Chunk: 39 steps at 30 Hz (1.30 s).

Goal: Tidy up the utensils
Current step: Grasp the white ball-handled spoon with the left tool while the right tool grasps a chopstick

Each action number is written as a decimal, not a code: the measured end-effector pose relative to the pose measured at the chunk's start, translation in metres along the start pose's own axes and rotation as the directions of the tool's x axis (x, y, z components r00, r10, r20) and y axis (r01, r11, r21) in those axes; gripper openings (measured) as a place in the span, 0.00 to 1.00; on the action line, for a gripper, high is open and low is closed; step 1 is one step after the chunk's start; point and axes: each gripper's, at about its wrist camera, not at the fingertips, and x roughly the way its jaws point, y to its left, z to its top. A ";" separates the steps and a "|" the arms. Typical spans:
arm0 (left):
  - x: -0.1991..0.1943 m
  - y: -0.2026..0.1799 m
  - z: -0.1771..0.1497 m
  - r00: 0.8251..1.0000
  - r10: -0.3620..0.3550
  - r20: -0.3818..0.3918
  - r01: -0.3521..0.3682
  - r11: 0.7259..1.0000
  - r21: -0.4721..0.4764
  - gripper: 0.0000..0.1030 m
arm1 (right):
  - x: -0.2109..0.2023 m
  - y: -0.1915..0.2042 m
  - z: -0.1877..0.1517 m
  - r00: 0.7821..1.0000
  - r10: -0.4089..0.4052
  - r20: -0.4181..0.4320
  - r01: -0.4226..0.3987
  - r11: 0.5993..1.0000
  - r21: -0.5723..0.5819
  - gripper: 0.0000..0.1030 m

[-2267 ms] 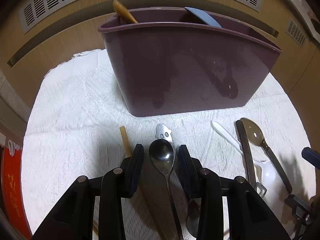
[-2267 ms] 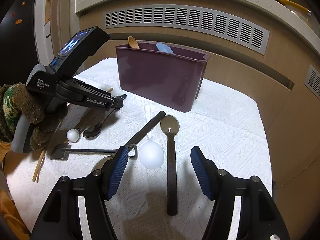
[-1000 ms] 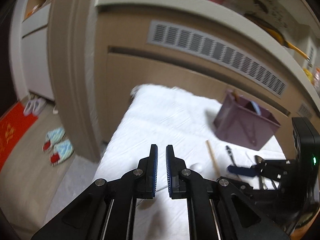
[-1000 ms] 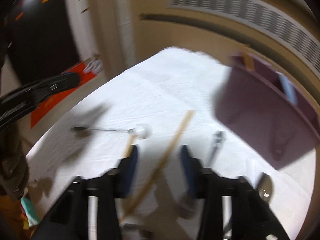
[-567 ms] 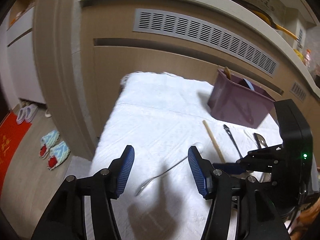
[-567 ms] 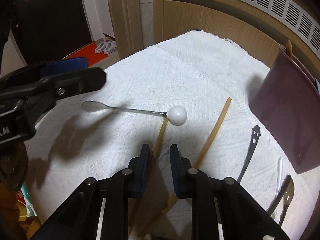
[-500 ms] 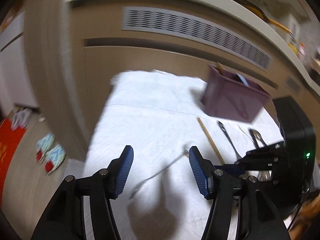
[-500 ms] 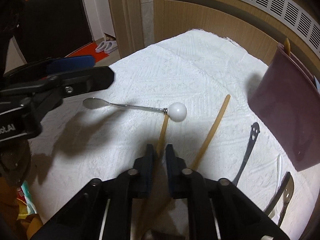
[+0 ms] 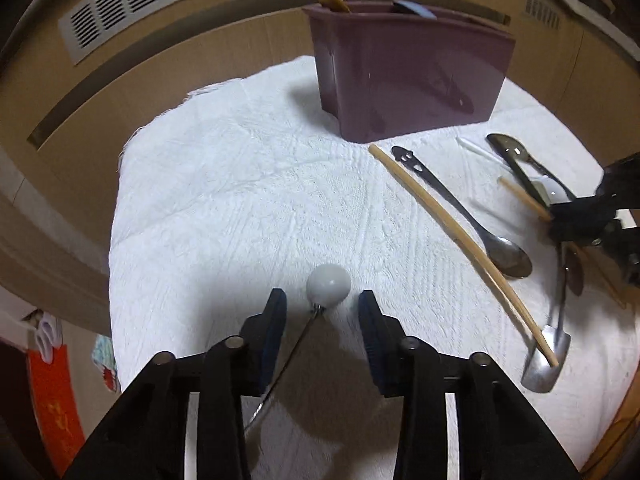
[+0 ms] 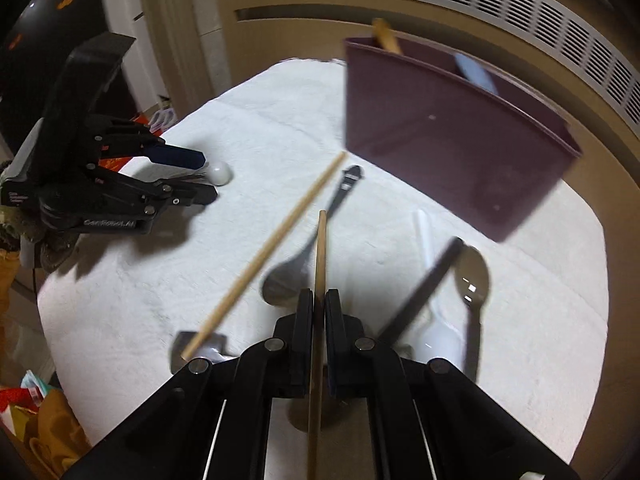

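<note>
- Clamping one stiff, light chopstick mid-shaft, right gripper points toward the far purple bin.
- Left gripper, jaws apart, straddles the ball-ended spoon; grasp its thin, slippery stem.

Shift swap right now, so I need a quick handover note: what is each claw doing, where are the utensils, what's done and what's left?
Left claw: open, straddling the ball-handled spoon on the cloth.
Right claw: shut on one chopstick.
Other chopstick, steel spoon and more utensils lie loose on the cloth.
Done: two utensils already stand in the purple bin.
Left: bin everything else.
</note>
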 end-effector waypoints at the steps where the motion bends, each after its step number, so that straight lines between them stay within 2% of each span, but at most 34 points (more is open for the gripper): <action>1: 0.001 0.000 0.003 1.000 0.001 -0.007 -0.001 1.000 0.005 0.35 | -0.003 -0.005 -0.003 1.000 0.001 0.006 -0.001 1.000 0.015 0.06; 4: 0.006 -0.003 0.012 0.999 0.020 -0.032 -0.020 1.000 0.008 0.34 | -0.011 -0.014 -0.012 1.000 0.014 0.021 -0.015 0.999 0.044 0.06; 5: 0.008 -0.004 0.014 0.999 0.025 -0.031 -0.025 1.000 0.001 0.32 | -0.012 -0.016 -0.014 1.000 0.017 0.024 -0.018 0.999 0.050 0.06; 6: 0.009 -0.006 0.015 0.999 0.026 -0.031 -0.027 1.000 -0.011 0.24 | -0.013 -0.019 -0.017 0.999 0.023 0.028 -0.024 0.998 0.059 0.06; 8: 0.010 -0.010 0.017 0.998 0.050 -0.026 -0.051 0.998 -0.028 0.22 | -0.014 -0.022 -0.020 0.999 0.028 0.036 -0.031 0.997 0.073 0.06; 9: 0.008 -0.015 0.016 0.996 0.087 -0.010 -0.088 0.996 -0.027 0.22 | -0.015 -0.024 -0.021 0.999 0.032 0.040 -0.035 0.996 0.080 0.06; 12: -0.009 -0.024 0.015 0.989 0.133 0.072 -0.130 0.990 -0.049 0.22 | -0.015 -0.026 -0.019 0.998 0.038 0.050 -0.042 0.996 0.076 0.06; 15: -0.041 -0.027 0.011 0.979 0.097 0.178 -0.072 0.987 -0.141 0.22 | -0.018 -0.022 -0.017 0.998 0.031 0.057 -0.033 0.998 0.047 0.08; 19: -0.064 -0.026 0.004 0.966 0.068 0.248 -0.017 0.979 -0.205 0.22 | -0.003 -0.020 -0.004 0.999 0.003 0.050 -0.004 1.000 0.017 0.30; 21: -0.071 -0.027 0.000 0.963 0.069 0.262 -0.013 0.977 -0.212 0.22 | 0.006 -0.019 0.003 0.998 -0.041 0.039 0.041 0.999 0.006 0.31; 25: -0.078 -0.030 -0.009 0.954 0.066 0.291 -0.002 0.977 -0.213 0.22 | 0.021 -0.024 0.008 0.999 -0.047 0.001 0.047 0.999 0.027 0.31; 31: -0.078 -0.032 -0.016 0.954 0.053 0.295 0.016 0.974 -0.227 0.22 | 0.027 -0.039 0.009 0.995 -0.096 -0.009 0.096 0.992 0.079 0.31; 32: -0.077 -0.032 -0.017 0.955 0.047 0.294 0.023 0.973 -0.231 0.22 | 0.026 -0.040 0.007 0.995 -0.102 -0.011 0.103 0.992 0.080 0.30; 33: -0.076 -0.032 -0.017 0.956 0.043 0.292 0.027 0.972 -0.234 0.22 | 0.028 -0.042 0.005 0.995 -0.099 -0.027 0.101 0.992 0.078 0.19; 36: -0.073 -0.032 -0.017 0.957 0.043 0.286 0.030 0.969 -0.246 0.22 | 0.025 -0.039 0.002 0.992 -0.129 -0.017 0.130 0.991 0.043 0.15; 39: -0.076 -0.034 -0.018 0.956 0.035 0.291 0.043 0.965 -0.258 0.22 | 0.014 -0.039 -0.002 0.994 -0.111 0.006 0.111 0.992 0.053 0.04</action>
